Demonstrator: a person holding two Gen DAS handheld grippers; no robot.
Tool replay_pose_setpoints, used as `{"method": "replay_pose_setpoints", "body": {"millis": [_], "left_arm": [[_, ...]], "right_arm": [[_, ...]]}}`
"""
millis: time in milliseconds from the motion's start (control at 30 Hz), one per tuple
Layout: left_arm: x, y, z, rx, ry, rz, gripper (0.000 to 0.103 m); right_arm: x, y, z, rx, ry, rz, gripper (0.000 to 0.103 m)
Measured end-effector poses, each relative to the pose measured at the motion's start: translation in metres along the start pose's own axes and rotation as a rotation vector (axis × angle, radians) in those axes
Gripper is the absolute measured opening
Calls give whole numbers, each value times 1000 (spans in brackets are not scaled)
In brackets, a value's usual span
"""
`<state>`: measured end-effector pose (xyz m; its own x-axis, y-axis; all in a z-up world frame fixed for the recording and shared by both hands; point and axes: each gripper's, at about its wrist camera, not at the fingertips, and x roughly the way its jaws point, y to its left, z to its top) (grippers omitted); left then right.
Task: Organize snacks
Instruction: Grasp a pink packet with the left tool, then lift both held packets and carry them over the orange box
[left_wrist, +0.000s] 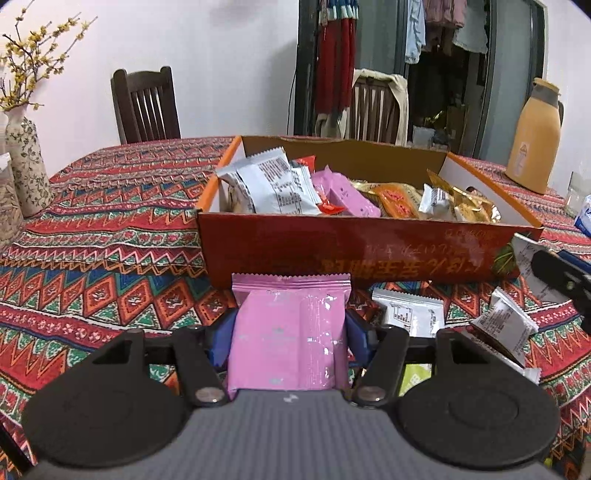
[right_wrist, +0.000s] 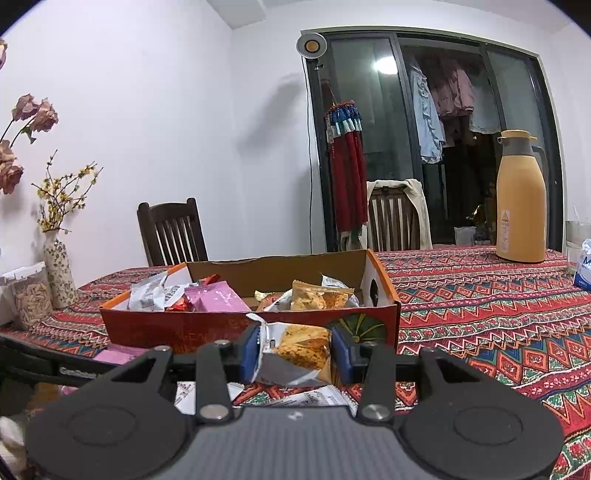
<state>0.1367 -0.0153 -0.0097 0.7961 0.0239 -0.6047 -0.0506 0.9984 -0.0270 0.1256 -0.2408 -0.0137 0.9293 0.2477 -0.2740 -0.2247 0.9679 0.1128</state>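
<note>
Left claw (left_wrist: 291, 339) grips a pink packet (left_wrist: 290, 332) just short of the box (left_wrist: 332, 251); right claw (right_wrist: 295, 354) grips a crumpled orange packet (right_wrist: 301, 349). Best lift both clear of the near wall, then drop beside matching packs.

Soft, even indoor light fills both views. In the right wrist view a bright lamp reflection (right_wrist: 384, 65) glares on the dark glass door (right_wrist: 362, 122), above the cardboard box (right_wrist: 251, 325). A blurred shadow falls on the white wall left of that door. Fisheye bending curves the edges and darkens the corners. Focus is fairly sharp.
</note>
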Motion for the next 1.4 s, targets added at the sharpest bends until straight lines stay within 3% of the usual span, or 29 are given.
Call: {"method": "replay_pose_setpoints", "body": {"millis": [467,967,1167,1400], "left_arm": [[-27,6,-8,-12,-58,-34,63],[-25,15,-20,-26,-118,-27,63],[-32,12,-25,-11,-177,-49,63],[-34,14,-26,-17,-185,-87,63]], "right_arm": [[-1,9,0,-48,-6,-24,41],[-10,16,-2,-87,-49,-43,41],[-15,17,-2,-88,-83,-56,42],[-19,16,-2,-85,-100,-57,42]]}}
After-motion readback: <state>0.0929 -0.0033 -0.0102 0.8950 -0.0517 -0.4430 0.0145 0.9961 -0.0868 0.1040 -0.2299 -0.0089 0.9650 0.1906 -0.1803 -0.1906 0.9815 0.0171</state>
